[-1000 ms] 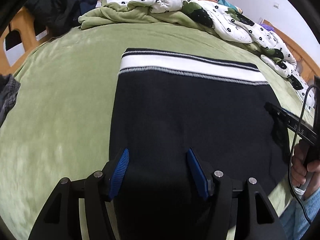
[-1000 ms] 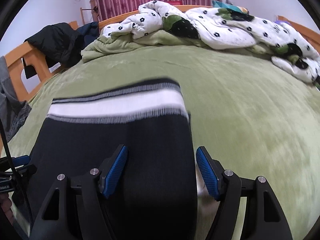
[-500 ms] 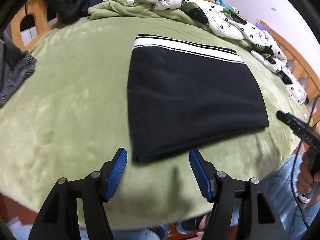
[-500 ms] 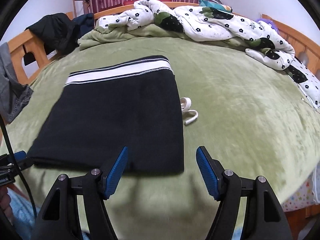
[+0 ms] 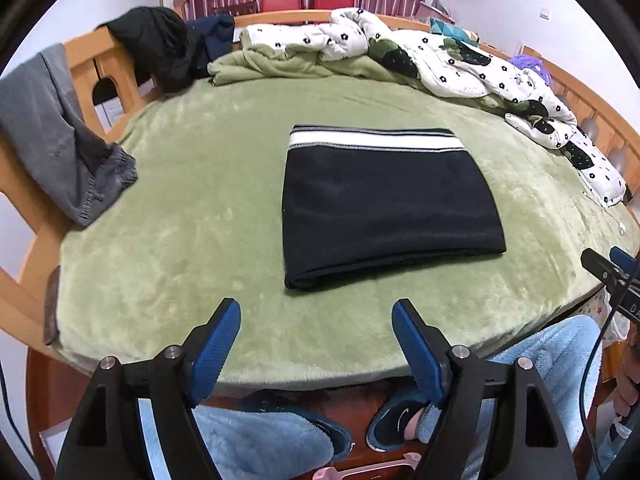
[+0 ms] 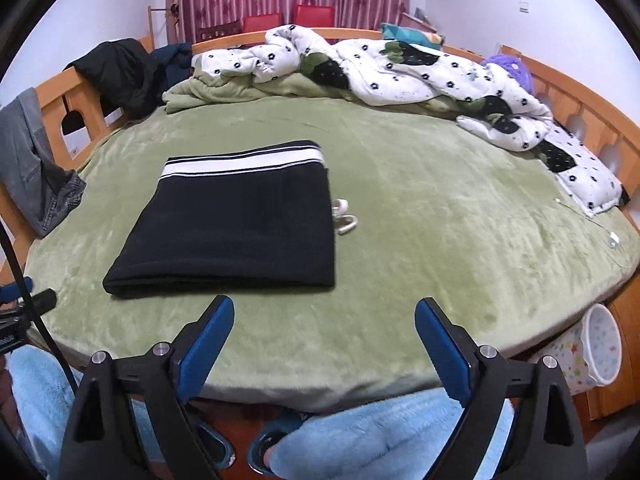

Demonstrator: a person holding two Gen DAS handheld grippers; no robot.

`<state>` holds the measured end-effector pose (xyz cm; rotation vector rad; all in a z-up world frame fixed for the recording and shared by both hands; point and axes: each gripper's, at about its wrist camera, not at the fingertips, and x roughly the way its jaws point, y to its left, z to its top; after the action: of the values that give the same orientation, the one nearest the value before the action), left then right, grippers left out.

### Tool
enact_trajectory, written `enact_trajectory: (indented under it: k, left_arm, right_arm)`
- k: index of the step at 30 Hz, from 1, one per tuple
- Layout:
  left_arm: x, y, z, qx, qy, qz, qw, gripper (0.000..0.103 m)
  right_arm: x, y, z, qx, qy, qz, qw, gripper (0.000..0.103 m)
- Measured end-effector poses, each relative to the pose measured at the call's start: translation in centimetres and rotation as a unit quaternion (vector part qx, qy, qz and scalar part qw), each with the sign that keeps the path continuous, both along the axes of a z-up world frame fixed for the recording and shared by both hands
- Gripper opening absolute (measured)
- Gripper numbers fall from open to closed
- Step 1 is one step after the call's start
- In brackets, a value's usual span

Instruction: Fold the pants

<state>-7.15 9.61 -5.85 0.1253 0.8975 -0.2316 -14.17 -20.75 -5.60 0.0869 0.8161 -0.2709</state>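
1. Folded into a flat rectangle: black pants (image 5: pixel 384 204), lying at the centre of the green blanket (image 5: pixel 192 208), white-striped waistband toward 12 o'clock, folded edge toward 6 o'clock.
2. Released and spread wide: left gripper (image 5: pixel 316 320), blue pads parted, holding nothing, hovering at 6 o'clock of the pants, apart from the cloth and over the near edge of the bed.
3. Likewise released: right gripper (image 6: pixel 324 316), blue pads wide apart, empty, sitting at 6 o'clock in its own view, with the pants (image 6: pixel 236 228) at about 11 o'clock from it.
4. Just beside the pants' right edge, seen from the right wrist: a small white drawstring (image 6: pixel 344 220) curled on the blanket.
5. Heaped at 12 to 2 o'clock along the far rim: a white flower-print quilt (image 5: pixel 460 64).
6. Draped over the wooden bed frame (image 5: pixel 84 64) at 9 to 10 o'clock: a grey garment (image 5: pixel 56 136); farther round at 11 o'clock, a black jacket (image 5: pixel 156 48).
7. Below the bed edge at 6 o'clock: light-blue fleece legs (image 6: pixel 380 432) and dark shoes.
8. At 4 o'clock in the right view: a star-patterned bin (image 6: pixel 600 344).
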Motion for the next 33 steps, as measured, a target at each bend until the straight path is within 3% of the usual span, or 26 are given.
enact_trajectory:
  k: [8, 33]
  left_arm:
    - [-2.2, -1.0, 2.4, -0.023, -0.008, -0.007, 0.9997, 0.078]
    - [-1.9, -1.5, 2.3, -0.028, -0.007, 0.005, 0.9996, 0.078]
  right_arm:
    - [-2.7, -1.1, 1.5, 0.003, -0.011, -0.018, 1.0, 0.091]
    - [-2.3, -1.6, 2.0, 0.008, -0.018, -0.016, 1.0, 0.091]
